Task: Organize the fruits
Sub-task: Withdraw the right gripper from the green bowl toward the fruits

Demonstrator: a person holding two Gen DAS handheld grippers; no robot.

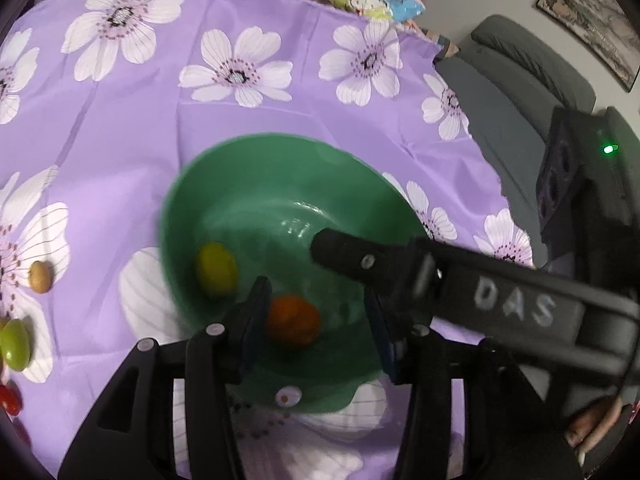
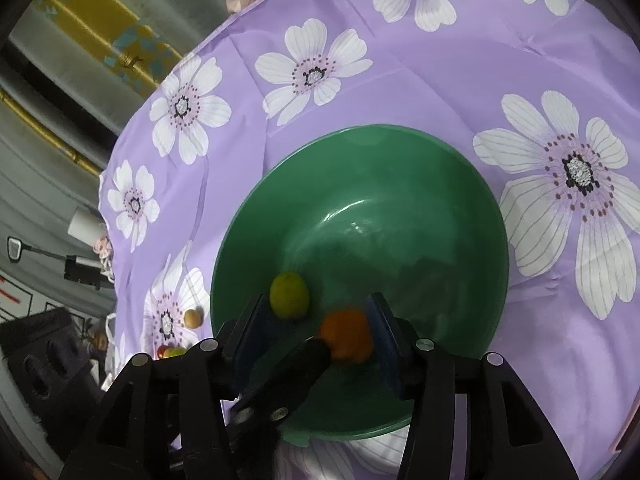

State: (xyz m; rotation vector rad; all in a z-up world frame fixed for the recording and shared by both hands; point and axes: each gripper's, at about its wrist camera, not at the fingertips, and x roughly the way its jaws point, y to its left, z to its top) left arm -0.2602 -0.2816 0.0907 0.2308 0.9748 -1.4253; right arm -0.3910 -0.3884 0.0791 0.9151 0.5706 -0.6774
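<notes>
A green bowl (image 1: 248, 184) (image 2: 400, 168) sits on the purple flowered tablecloth. Inside lie a yellow-green fruit (image 1: 216, 269) (image 2: 289, 294) and an orange fruit (image 1: 294, 322) (image 2: 347, 334). My left gripper (image 1: 316, 320) is open above the bowl, its jaws either side of the orange fruit without touching it. My right gripper (image 2: 320, 330) is open over the bowl too; it reaches in from the right in the left wrist view (image 1: 340, 254). Left of the bowl lie a tan fruit (image 1: 40, 277), a green fruit (image 1: 15, 344) and a red fruit (image 1: 9, 398).
A grey sofa (image 1: 516, 92) stands beyond the table's right edge. A bundle of cloth and a colourful pouch (image 1: 380, 0) lie at the far edge. The loose fruits also show at the table's left edge in the right wrist view (image 2: 192, 318).
</notes>
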